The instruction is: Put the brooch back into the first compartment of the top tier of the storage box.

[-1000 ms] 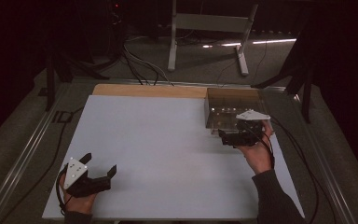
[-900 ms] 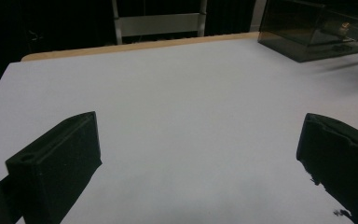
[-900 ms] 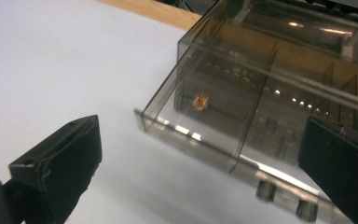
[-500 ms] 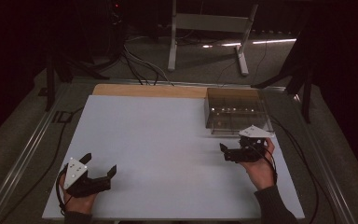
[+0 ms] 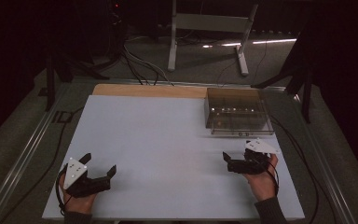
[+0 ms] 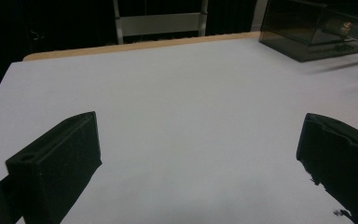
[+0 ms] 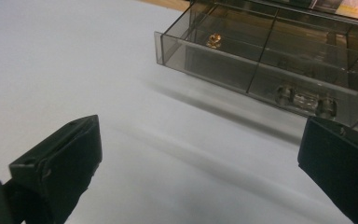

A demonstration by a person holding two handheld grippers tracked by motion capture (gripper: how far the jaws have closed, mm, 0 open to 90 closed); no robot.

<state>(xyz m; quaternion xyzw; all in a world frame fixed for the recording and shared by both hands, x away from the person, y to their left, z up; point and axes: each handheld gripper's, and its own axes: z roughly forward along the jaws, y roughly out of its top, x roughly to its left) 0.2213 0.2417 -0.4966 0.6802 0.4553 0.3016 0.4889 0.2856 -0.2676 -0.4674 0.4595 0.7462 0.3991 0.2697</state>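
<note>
A: So, nearest the person, the left gripper (image 5: pixel 98 164) rests low at the near left corner of the counter (image 5: pixel 168 154), held in a hand (image 5: pixel 77 203). Its jaws stand wide apart with nothing between them.

B: Right, and the left gripper view agrees: bare white counter (image 6: pixel 182 116) between the two black jaws.

A: Across on the near right, the right gripper (image 5: pixel 227 161) sits in the other hand (image 5: pixel 261 179), its grey plate on top. From above its jaws point toward the left and are hard to read.

B: The right gripper view settles it: the jaws are spread wide and empty, white surface between them.

A: Just beyond that gripper sits the smoky clear box (image 5: pixel 237 111), near the far right of the counter. Its drawer (image 5: pixel 242 130) is pulled out toward the person.

B: In the right gripper view the drawer (image 7: pixel 261 60) shows dividers, a small gold piece (image 7: pixel 213 40) in one compartment, and a clear handle (image 7: pixel 305 100) on its front. The gripper is near the drawer but apart from it.

A: Farther off, a strip of wood (image 5: pixel 149 90) edges the counter, then a metal stand (image 5: pixel 205 28) and cables (image 5: pixel 140 65) on the dark floor.
</note>
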